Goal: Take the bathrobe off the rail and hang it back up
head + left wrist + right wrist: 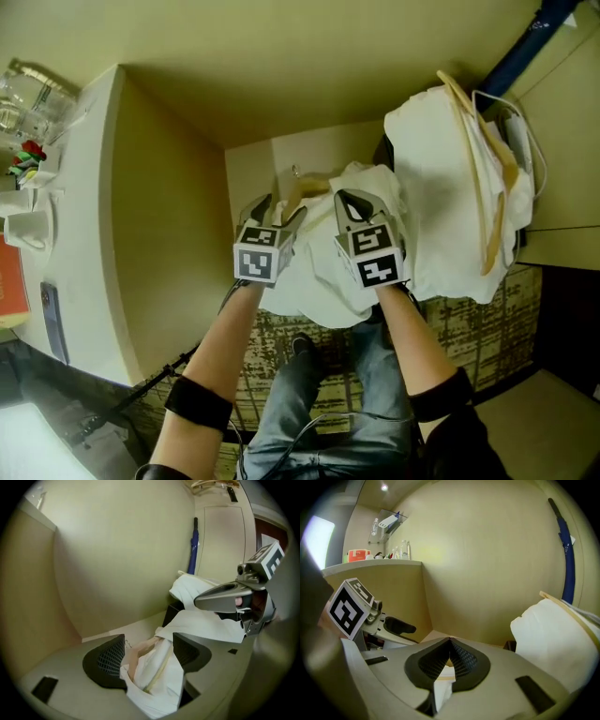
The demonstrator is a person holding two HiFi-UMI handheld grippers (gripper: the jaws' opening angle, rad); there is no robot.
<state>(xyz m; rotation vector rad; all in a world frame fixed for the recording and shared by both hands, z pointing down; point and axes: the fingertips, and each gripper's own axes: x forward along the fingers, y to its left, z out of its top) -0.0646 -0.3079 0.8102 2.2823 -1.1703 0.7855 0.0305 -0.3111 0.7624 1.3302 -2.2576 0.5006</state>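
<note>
**Nothing readable here, folks**

Honestly, no legible text turned up anywhere. The left cube (256, 263) and right cube (375, 258) only carried black-and-white square markers, no letters or digits. The orange box (358, 555) on the counter had some white print, way too small to read. The umbrella (566, 555) showed a white patch, also unreadable.

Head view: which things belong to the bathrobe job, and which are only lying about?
Job: bathrobe, wooden hanger, left gripper, right gripper.
Lying about: second robe, blue umbrella, white cup.
</note>
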